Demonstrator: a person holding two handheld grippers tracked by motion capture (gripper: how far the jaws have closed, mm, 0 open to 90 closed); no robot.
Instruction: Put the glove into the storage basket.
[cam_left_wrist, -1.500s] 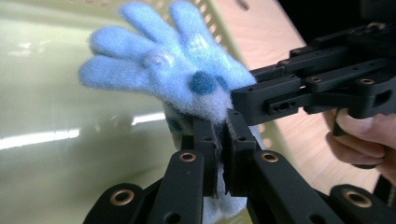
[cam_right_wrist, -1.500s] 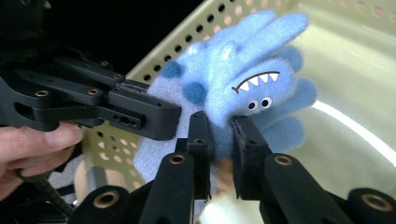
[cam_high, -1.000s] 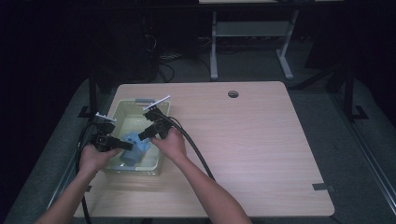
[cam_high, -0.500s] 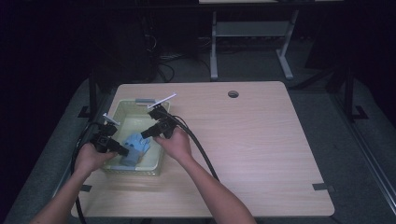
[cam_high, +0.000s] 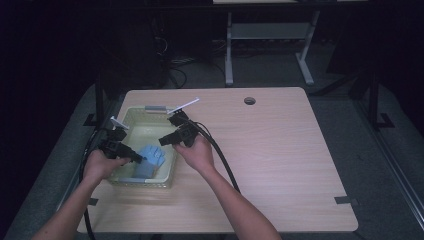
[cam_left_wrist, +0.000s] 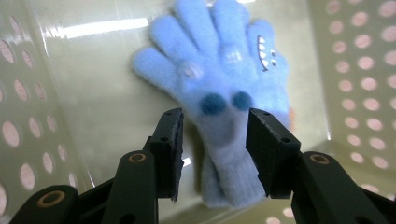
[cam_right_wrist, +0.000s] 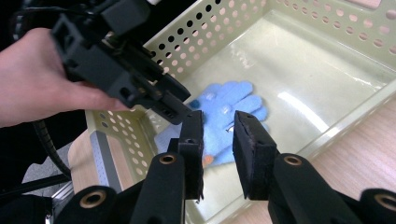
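Glove, fuzzy blue with a toothy face, lies flat near the basket's front edge. Left gripper has just been opening, its jaws astride the cuff without pressing. Right gripper hangs narrow and empty.

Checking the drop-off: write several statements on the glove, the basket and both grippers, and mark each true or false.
1. The blue glove lies inside the perforated basket. True.
2. The left gripper is clamped on the glove. False: its jaws have just been opening and stand apart around the cuff.
3. The right gripper holds nothing. True.
4. The glove is red. False: light blue, with a face on it.
5. The basket sits at the table's right edge. False: it sits at the left.
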